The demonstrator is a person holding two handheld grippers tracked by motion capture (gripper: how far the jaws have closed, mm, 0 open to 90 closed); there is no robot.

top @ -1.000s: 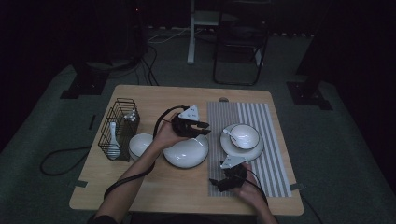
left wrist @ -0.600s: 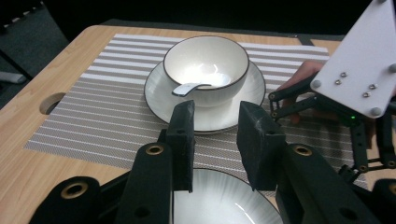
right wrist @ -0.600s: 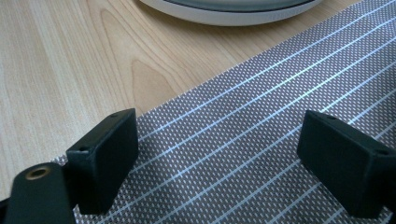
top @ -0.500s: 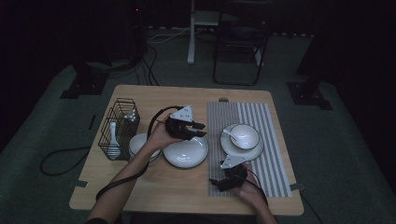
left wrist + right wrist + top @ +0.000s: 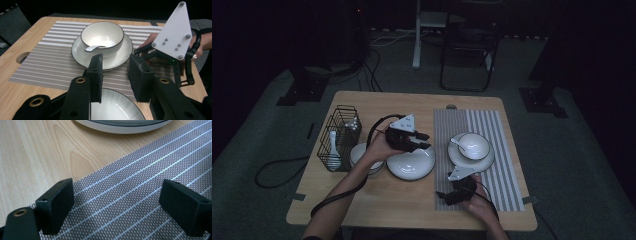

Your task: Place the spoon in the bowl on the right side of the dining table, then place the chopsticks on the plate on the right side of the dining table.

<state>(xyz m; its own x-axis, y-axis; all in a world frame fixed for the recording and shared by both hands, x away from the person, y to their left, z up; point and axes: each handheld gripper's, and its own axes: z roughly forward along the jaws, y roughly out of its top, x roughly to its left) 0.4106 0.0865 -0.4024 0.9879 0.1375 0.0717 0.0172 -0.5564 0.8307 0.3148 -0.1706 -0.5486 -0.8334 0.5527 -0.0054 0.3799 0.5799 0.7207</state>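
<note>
The high view is dim, and fine detail on the table [image 5: 412, 200] is hard to make out there; the contents of the wire rack [image 5: 337, 137] are read only as a pale spoon-like piece and a small light item. A small white bowl [image 5: 362, 155] beside the rack is partly covered by the left hand [image 5: 379, 147]. The large white plate [image 5: 411, 164] is cut off at the bottom edge of the left gripper view. The left gripper [image 5: 115, 72] is seen just above the far rim of this plate, its jaws set narrowly apart with nothing between them; they have just been opening. The right gripper [image 5: 117, 202] is rested low over the near left corner of the striped mat [image 5: 140, 192], its jaws spread wide and empty. A bowl [image 5: 102, 35] with a spoon [image 5: 93, 47] in it is seen standing on a saucer [image 5: 75, 53] on the mat, well apart from both grippers. Compared with the earlier frames, the left hand is found slightly shifted above the plate, and the right hand is unmoved.
</note>
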